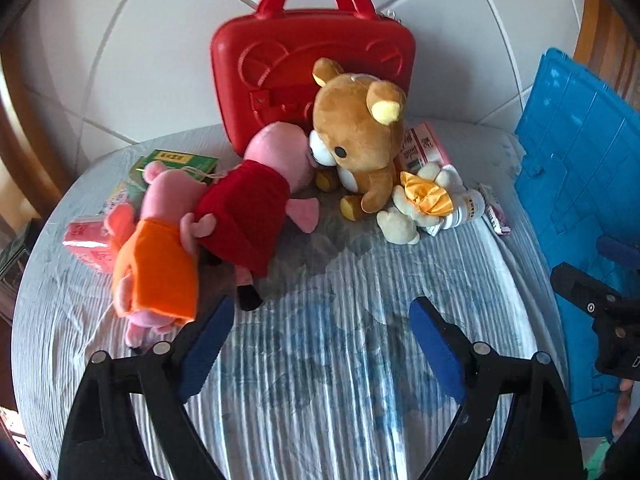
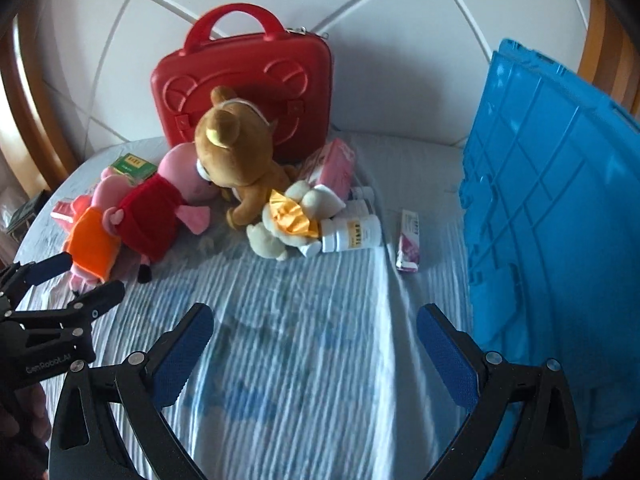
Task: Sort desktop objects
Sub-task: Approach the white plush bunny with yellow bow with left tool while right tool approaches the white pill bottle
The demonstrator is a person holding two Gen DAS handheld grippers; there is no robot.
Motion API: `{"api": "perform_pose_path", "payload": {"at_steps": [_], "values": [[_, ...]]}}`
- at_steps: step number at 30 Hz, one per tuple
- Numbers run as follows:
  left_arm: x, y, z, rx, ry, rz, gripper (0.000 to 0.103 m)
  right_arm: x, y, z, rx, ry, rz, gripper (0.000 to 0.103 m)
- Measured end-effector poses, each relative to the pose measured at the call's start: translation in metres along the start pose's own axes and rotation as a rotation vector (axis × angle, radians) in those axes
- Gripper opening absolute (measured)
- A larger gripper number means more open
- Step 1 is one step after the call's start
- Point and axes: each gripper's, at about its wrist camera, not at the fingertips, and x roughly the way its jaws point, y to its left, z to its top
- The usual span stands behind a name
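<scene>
A pile of toys lies on the striped cloth: a brown plush bear [image 1: 360, 136] [image 2: 240, 152], a pink pig in a red dress [image 1: 248, 204] [image 2: 156, 208], a pig in an orange dress [image 1: 160, 264] [image 2: 94, 244], and a small cream plush with a yellow bow [image 1: 420, 204] [image 2: 288, 216]. White bottles [image 2: 352, 232] and a pink box [image 2: 336, 164] lie behind them. My left gripper [image 1: 320, 320] is open and empty, just in front of the pigs; it also shows in the right wrist view [image 2: 76, 280]. My right gripper [image 2: 316, 328] is open and empty over bare cloth.
A red hard case [image 1: 312, 56] [image 2: 248, 84] stands upright at the back. A blue plastic crate [image 1: 580, 184] [image 2: 560, 220] stands at the right. A green box [image 1: 176, 164] [image 2: 132, 166], a red-pink pack [image 1: 86, 246] and a small pink carton [image 2: 410, 242] lie on the cloth.
</scene>
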Motion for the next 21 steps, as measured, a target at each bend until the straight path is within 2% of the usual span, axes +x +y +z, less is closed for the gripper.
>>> {"api": "perform_pose_path", "payload": {"at_steps": [6,12,16,18,20,21], "values": [[0.068,-0.040,0.028,0.123,0.020,-0.054,0.084,0.063,-0.030,0.011,0.076,0.053,-0.034,0.103],[0.130,-0.068,0.045,0.206,0.050,-0.123,0.084,0.103,-0.047,0.019,0.089,0.068,-0.045,0.103],[0.155,-0.078,0.052,0.207,0.046,-0.125,0.083,0.125,-0.057,0.021,0.121,0.076,-0.044,0.103],[0.162,-0.075,0.056,0.179,0.047,-0.120,0.073,0.136,-0.059,0.024,0.132,0.081,-0.035,0.103],[0.166,-0.071,0.057,0.158,0.054,-0.121,0.057,0.146,-0.059,0.027,0.128,0.081,-0.027,0.103],[0.166,-0.068,0.056,0.151,0.052,-0.123,0.053,0.151,-0.059,0.028,0.123,0.082,-0.032,0.103]]}}
